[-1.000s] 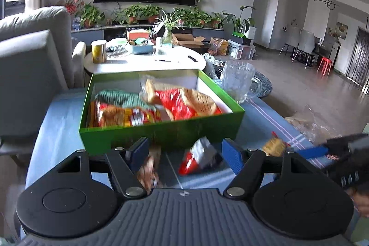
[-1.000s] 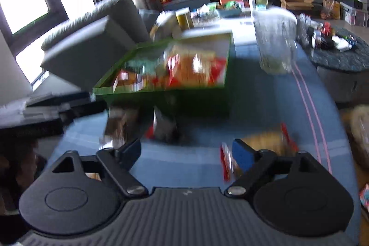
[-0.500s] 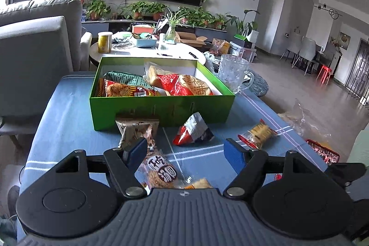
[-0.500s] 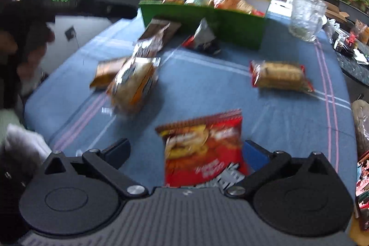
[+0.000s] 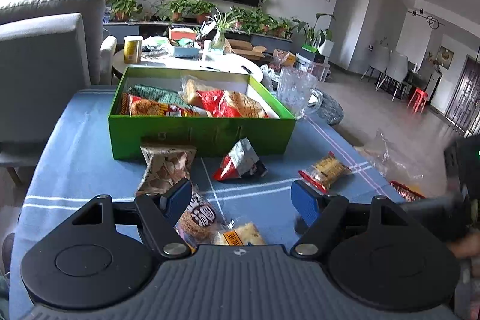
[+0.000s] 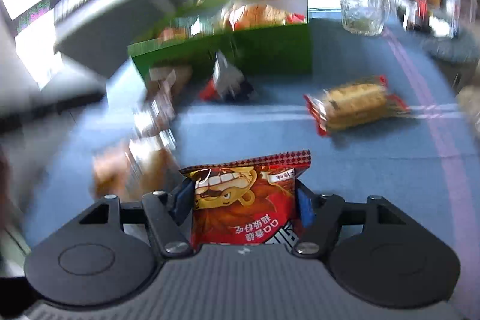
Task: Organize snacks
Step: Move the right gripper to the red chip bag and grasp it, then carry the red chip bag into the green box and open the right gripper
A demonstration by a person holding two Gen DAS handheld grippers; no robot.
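Snack packets are lying loose on the blue table (image 5: 90, 122) before the green box (image 5: 198, 134). The right tongs (image 6: 244, 204) are clenching a red lion-print packet (image 6: 244, 200). The left tongs (image 5: 241, 197) are hanging released over bare cloth, jaws having just widened.

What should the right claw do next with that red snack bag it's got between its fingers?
Probably lift the red snack bag and carry it toward the green box. The right claw appears shut on the bag's sides, and the box beyond it is open with snacks already inside, so raising it clear of the blue tablecloth comes first.
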